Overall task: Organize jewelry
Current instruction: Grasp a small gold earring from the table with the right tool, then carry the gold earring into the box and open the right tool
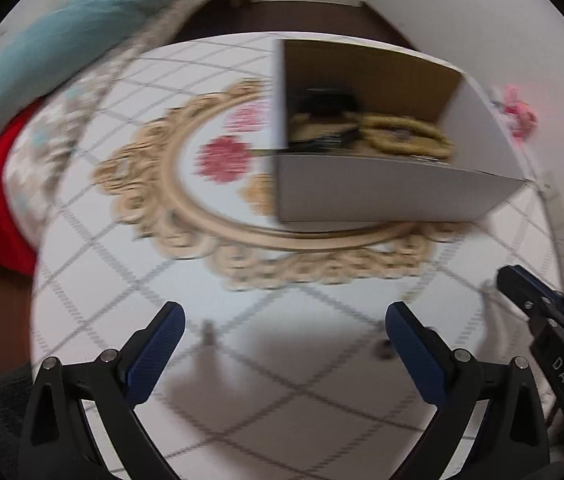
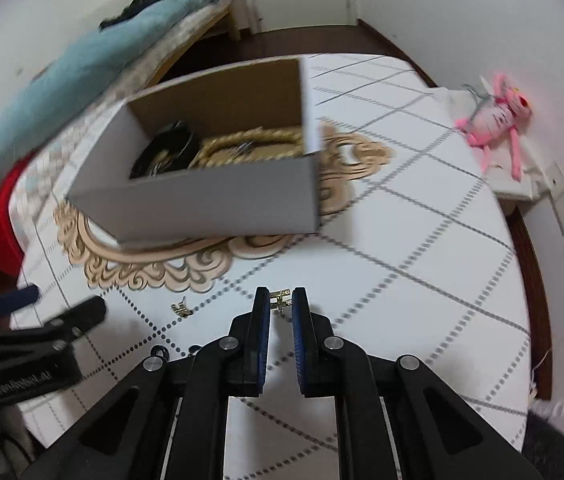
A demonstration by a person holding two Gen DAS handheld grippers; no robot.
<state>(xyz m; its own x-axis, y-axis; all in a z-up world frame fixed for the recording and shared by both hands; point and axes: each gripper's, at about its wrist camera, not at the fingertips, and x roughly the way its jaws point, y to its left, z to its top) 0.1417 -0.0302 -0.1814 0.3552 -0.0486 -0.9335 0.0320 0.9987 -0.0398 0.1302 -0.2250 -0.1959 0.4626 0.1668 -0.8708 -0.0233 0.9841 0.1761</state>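
Between the blue pads of the right gripper (image 2: 281, 300), jaws narrowed on it, a small gold cross-shaped earring (image 2: 281, 302) is hanging above the white grid-patterned tablecloth (image 2: 402, 240). A matching gold piece (image 2: 181, 308) is lying nearby. The left gripper (image 1: 284, 316) is gaping wide, empty, before the open grey cardboard box (image 2: 210, 204) containing gold bangles (image 2: 250, 142).

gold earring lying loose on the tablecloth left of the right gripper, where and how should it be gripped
The loose gold earring lies flat on the tablecloth, so coming straight down from above probably works best, fingers closing across its narrow middle. It is too small to make out finer parts. The left gripper is open and nearer that side; the right gripper already pinches another small gold piece.
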